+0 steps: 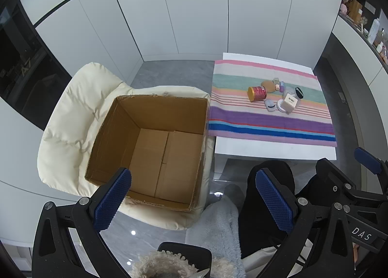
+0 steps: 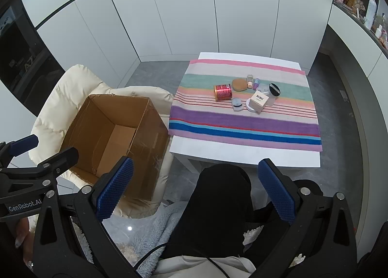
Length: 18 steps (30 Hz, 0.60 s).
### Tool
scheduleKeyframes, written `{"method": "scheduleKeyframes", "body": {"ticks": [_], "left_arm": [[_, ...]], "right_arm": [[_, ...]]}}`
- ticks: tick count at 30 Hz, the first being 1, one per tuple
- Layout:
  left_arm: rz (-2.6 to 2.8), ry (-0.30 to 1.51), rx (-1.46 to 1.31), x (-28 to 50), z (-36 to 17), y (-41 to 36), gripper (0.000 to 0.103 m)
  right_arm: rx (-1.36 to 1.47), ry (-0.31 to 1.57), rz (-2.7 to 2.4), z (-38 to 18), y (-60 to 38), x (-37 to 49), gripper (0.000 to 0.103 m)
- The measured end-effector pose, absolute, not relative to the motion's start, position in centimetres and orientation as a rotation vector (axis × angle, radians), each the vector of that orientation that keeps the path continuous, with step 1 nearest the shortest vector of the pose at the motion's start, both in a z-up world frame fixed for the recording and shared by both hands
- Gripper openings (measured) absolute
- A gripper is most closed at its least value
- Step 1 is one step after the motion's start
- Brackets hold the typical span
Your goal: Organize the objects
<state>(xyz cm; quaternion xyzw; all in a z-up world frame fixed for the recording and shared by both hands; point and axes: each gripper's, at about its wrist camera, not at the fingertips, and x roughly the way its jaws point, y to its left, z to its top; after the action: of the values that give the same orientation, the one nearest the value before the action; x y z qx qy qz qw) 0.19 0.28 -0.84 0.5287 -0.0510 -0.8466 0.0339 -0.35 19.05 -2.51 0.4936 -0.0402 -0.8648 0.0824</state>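
Observation:
An open, empty cardboard box [image 1: 155,147] stands on a cream padded chair [image 1: 72,118]; it also shows in the right wrist view [image 2: 114,137]. On the striped cloth [image 2: 242,122] lie a red can on its side [image 2: 222,91], a tan sponge [image 2: 238,84], a small white carton with a barcode [image 2: 259,102], a black-lidded clear jar [image 2: 273,93], small bottles [image 2: 253,82] and a round compact [image 2: 236,103]. My left gripper [image 1: 194,201] is open and empty, near the box's front edge. My right gripper [image 2: 196,192] is open and empty, short of the table.
The cloth covers a small white table [image 2: 242,154] to the right of the chair. White cabinet panels [image 2: 218,11] stand behind. A shelf with bottles [image 2: 368,13] runs along the far right. My black-clad knee [image 2: 223,185] and a blue fleece [image 2: 150,227] lie below.

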Motion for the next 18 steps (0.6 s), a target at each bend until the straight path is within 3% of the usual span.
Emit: {"method": "scheduleKeyframes", "body": {"ticks": [18], "left_arm": [[-2.605, -0.15, 1.622, 0.35, -0.8, 0.36, 0.103]], "right_arm": [[1.474, -0.113, -2.577, -2.38, 19.01, -0.38, 0.103]]}}
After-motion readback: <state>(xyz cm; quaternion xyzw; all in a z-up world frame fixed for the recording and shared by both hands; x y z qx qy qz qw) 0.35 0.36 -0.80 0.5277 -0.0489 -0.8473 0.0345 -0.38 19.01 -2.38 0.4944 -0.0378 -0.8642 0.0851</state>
